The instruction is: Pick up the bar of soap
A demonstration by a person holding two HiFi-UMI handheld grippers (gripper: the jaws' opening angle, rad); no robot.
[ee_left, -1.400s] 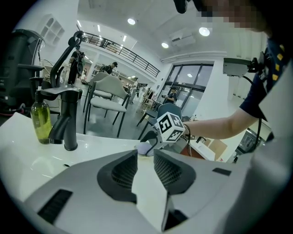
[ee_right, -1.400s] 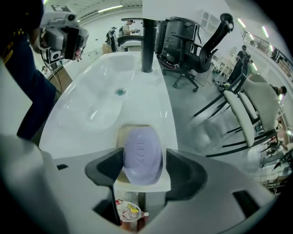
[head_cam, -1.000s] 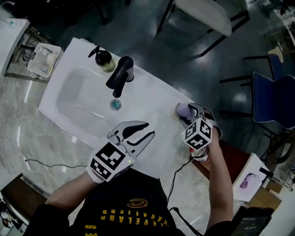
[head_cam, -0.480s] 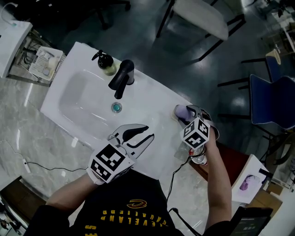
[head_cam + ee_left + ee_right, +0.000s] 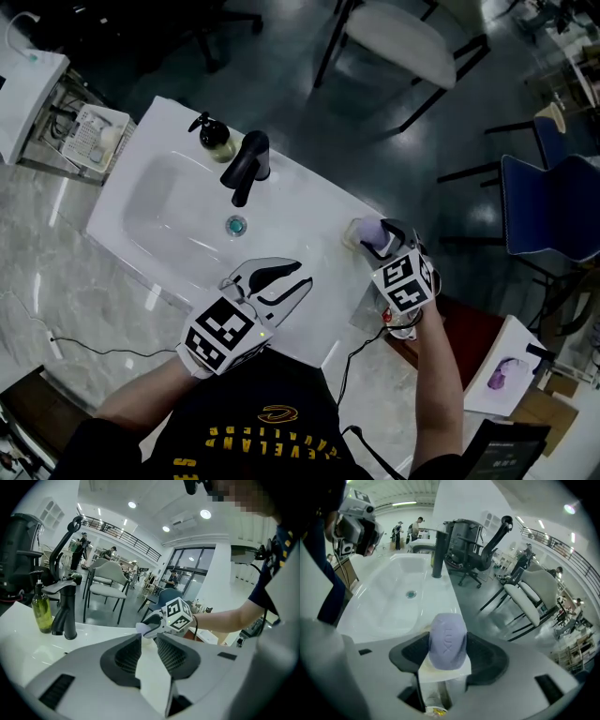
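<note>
Right gripper view alone shows LUX on the soap bar (image 5: 447, 645) pinched in right gripper's (image 5: 448, 637) just-closed jaws; left gripper's (image 5: 148, 641) spread.

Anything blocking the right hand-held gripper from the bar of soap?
Nothing visible. The jaws of the right hand-held gripper have just been closing and press on both sides of the purple bar of soap.

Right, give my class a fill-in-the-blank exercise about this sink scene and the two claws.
1. The right claw grips a bar of soap coloured ___.
2. The letters on the soap read ___.
3. The left claw, jaws apart, holds ___.
4. The faucet on the sink is ___ in colour.
Answers: purple, LUX, nothing, black.
Note: the right claw's jaws have just been closing onto the soap.
</note>
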